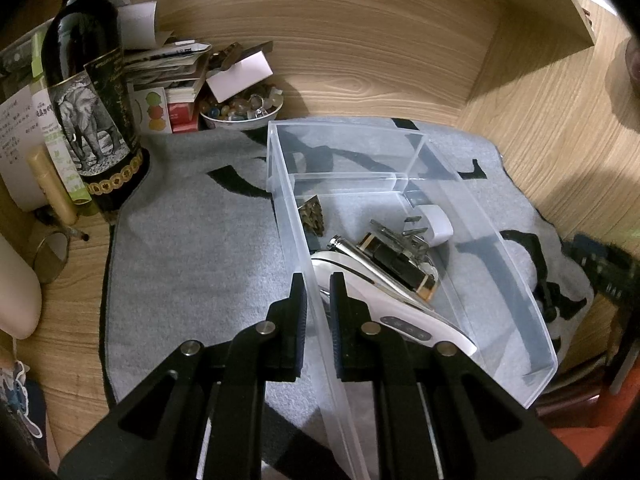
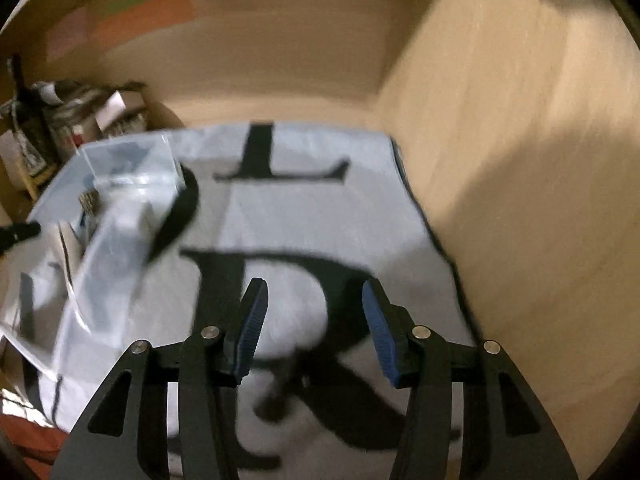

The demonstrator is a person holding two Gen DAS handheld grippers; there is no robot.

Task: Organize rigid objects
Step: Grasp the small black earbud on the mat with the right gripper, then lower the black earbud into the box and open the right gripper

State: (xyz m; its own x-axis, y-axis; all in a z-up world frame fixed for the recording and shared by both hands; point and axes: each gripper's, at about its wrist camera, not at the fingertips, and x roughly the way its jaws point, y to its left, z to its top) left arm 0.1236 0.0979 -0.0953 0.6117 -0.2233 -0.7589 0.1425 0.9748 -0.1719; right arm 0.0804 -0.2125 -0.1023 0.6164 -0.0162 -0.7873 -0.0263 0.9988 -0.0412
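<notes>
Fingers of the left gripper (image 1: pixel 318 280) are closed on the near left wall of a clear plastic bin (image 1: pixel 508 280), one finger outside it and one inside, pinching the thin wall between them. Just past the inner finger, inside the bin, lies a white handheld device (image 1: pixel 400 312) with a row of small buttons. Beyond it, touching or overlapping it, sit a dark rectangular object with gold trim (image 1: pixel 400 266), a bunch of keys (image 1: pixel 412 236) and a white plug-like piece (image 1: pixel 436 224); a small patterned metal object (image 1: pixel 314 212) leans by the left wall. A clear divider crosses the bin farther back, and the compartment behind it holds nothing visible.

The bin rests on a grey mat (image 1: pixel 192 248) printed with large black letters, spread over a wooden desk (image 1: pixel 76 340). At the mat's far left corner stands a dark bottle (image 1: pixel 86 92) with an elephant label, and beside it a stack of papers and small boxes (image 1: pixel 168 76) and a bowl of coloured stones (image 1: pixel 240 106).

In the blurred right wrist view, the right gripper (image 2: pixel 314 312) hangs over the mat with its blue-padded jaws apart and nothing between them; the bin lies well off to its left.
</notes>
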